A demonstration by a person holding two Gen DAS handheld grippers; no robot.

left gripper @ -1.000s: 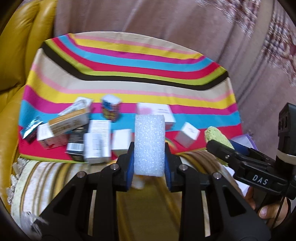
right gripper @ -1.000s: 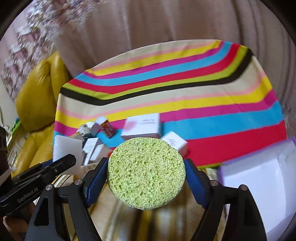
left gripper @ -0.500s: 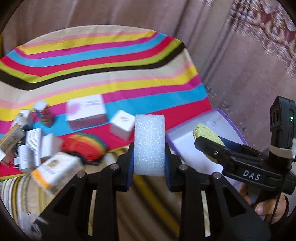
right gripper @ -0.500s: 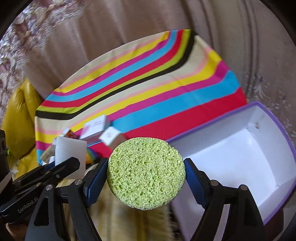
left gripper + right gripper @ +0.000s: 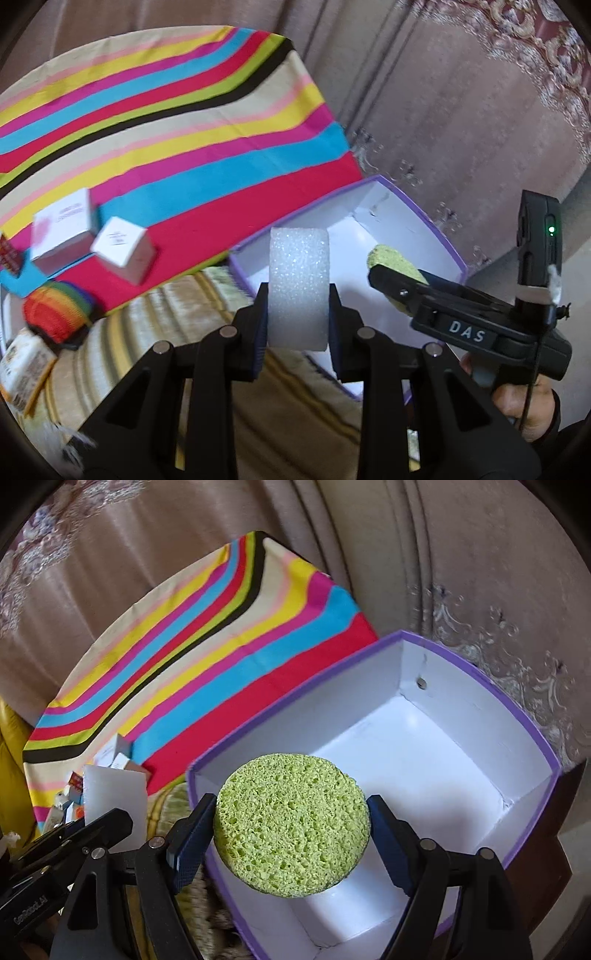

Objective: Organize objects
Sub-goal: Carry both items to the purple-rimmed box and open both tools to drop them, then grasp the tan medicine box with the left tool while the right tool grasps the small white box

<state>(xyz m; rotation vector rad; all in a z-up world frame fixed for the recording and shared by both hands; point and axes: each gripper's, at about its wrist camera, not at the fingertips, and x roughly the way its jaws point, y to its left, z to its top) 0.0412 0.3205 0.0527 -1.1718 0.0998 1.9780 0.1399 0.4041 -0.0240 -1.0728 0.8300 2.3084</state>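
My left gripper (image 5: 298,317) is shut on a white foam block (image 5: 298,284) and holds it over the near left rim of a purple box with a white inside (image 5: 424,240). My right gripper (image 5: 291,834) is shut on a round green sponge (image 5: 291,825) and holds it above the box (image 5: 436,760), near its front left corner. The box looks empty. The right gripper also shows in the left wrist view (image 5: 399,280), with the sponge (image 5: 391,258) edge-on. The left gripper and its foam block (image 5: 112,794) show at the left of the right wrist view.
A striped cloth (image 5: 166,122) covers the surface left of the box. On it lie two white cartons (image 5: 122,251), a rainbow knitted item (image 5: 57,310) and more small boxes at the left edge. Curtains hang behind. A yellow chair (image 5: 11,775) stands far left.
Both grippers have swung right, away from the pile of small boxes, and now hover at the purple box. Each still holds its object.
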